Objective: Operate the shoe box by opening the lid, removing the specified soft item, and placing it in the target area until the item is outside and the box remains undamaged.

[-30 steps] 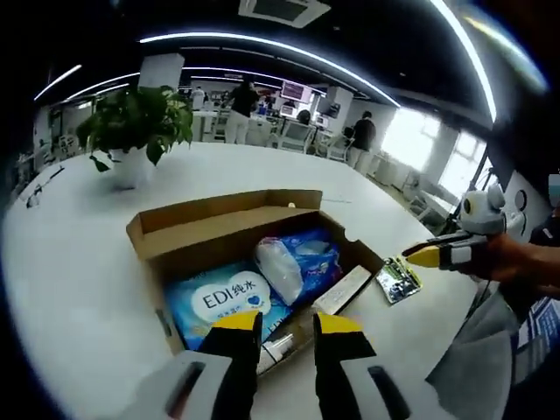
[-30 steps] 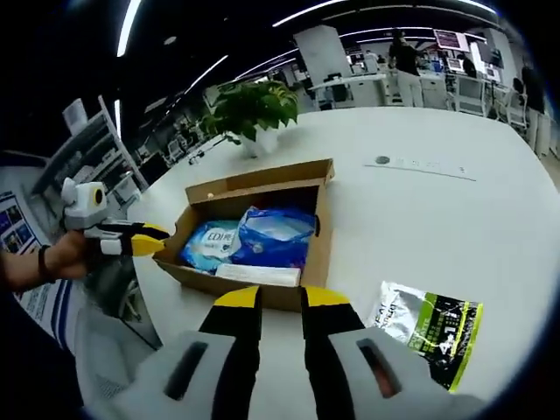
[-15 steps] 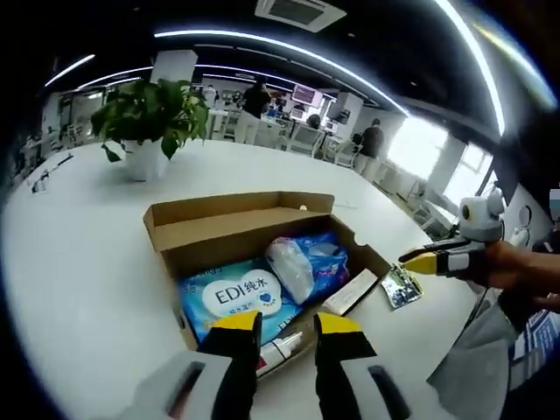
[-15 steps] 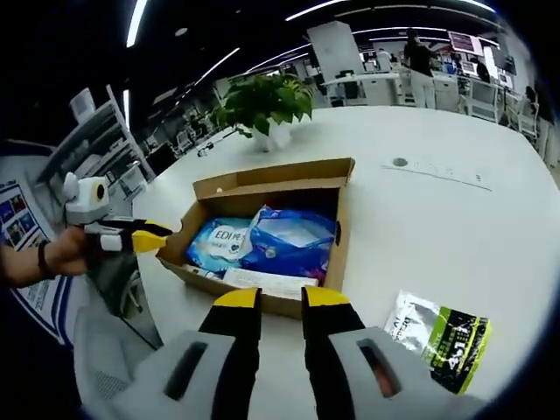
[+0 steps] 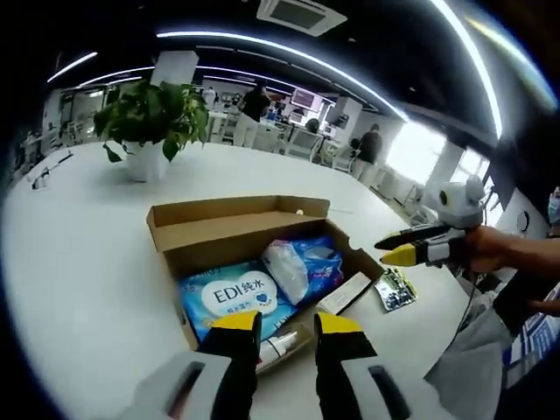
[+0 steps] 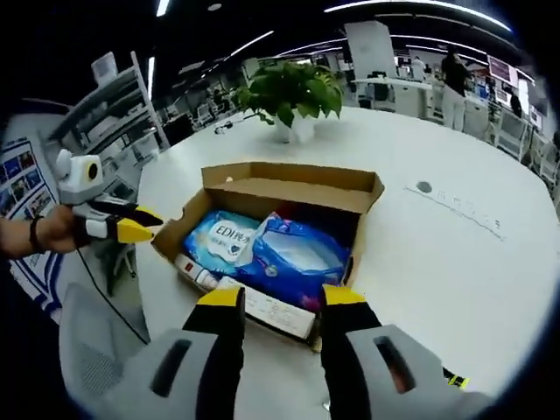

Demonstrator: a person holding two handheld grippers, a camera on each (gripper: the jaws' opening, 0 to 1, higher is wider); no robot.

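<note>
An open brown shoe box [image 5: 234,216] sits on the white table, its lid flap folded back. Inside lie a blue EDI wipes pack [image 5: 232,297], a soft blue-and-white plastic pack [image 5: 302,265], a long white carton [image 5: 346,293] and a small tube [image 5: 276,346]. My left gripper [image 5: 287,328] stands open at the box's near edge, holding nothing. My right gripper [image 5: 395,248] hovers to the right of the box. In the right gripper view the box [image 6: 302,184] is close, and my right gripper [image 6: 282,302] is open above the carton [image 6: 273,311] and soft pack [image 6: 297,258]. The left gripper [image 6: 133,226] is off the box's left corner.
A potted plant [image 5: 149,122] stands on the table behind the box, and appears again [image 6: 293,94] in the right gripper view. A green-and-black packet [image 5: 395,289] lies on the table right of the box. Shelving [image 6: 114,105] and a chair [image 6: 87,350] stand beyond the table's edge. People and desks are far behind.
My right gripper has moved closer to the box, over its near edge, and its jaws have spread wider. The left gripper has stayed about where it was.
</note>
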